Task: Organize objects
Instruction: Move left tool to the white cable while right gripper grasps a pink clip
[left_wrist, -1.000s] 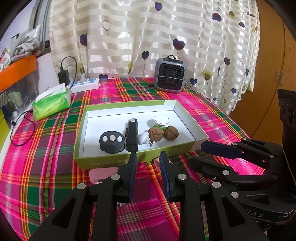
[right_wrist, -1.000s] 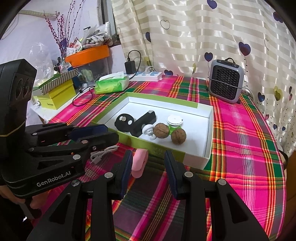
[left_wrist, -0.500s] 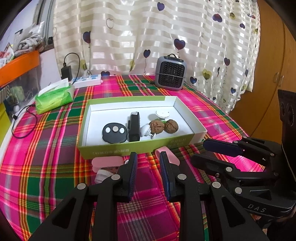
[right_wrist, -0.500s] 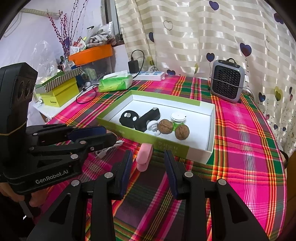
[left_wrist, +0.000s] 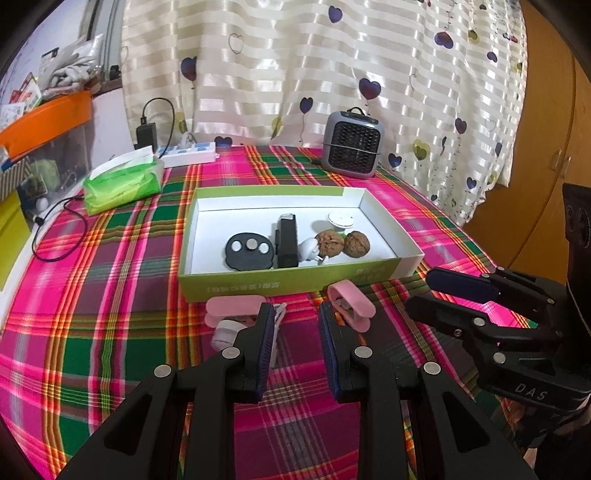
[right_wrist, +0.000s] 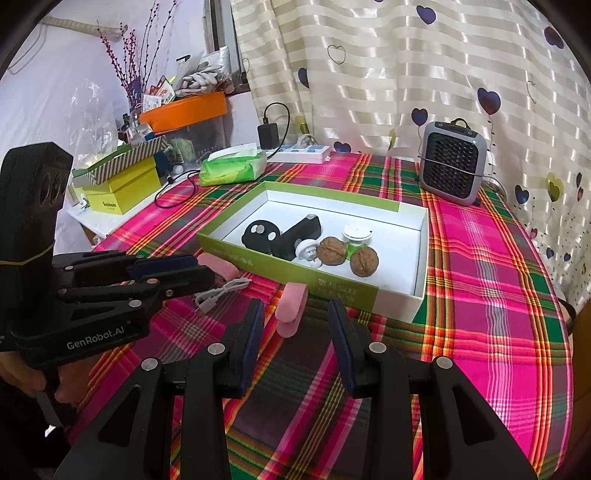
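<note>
Both grippers are hovering over the plaid-covered table (left_wrist: 110, 332), just short of the green-and-white box (left_wrist: 280, 286). The left gripper (left_wrist: 297, 314) is holding its jaws a narrow gap apart with nothing between them; a white cable (right_wrist: 221, 291) is lying on the cloth just beyond its left finger. The right gripper (right_wrist: 297, 308) is opening its jaws, and nothing is between them either.

Two pink clips are lying on the cloth against the near wall of the box: one pink clip (left_wrist: 232, 308) is sitting at the left by the cable, and the other pink clip (right_wrist: 291, 308) is lying just ahead of the right gripper's jaws.

Inside the box, a black round remote (left_wrist: 249, 251) is resting beside a black rectangular device (left_wrist: 287, 240), then a small white plug (left_wrist: 309, 249), two walnuts (left_wrist: 343, 242) touching each other, and a white round disc (left_wrist: 341, 219) behind them.

A small grey heater (left_wrist: 351, 144) is standing beyond the box near the curtain, well apart from a green tissue pack (left_wrist: 122, 182) and a white power strip (left_wrist: 188, 155) at the far left.
</note>
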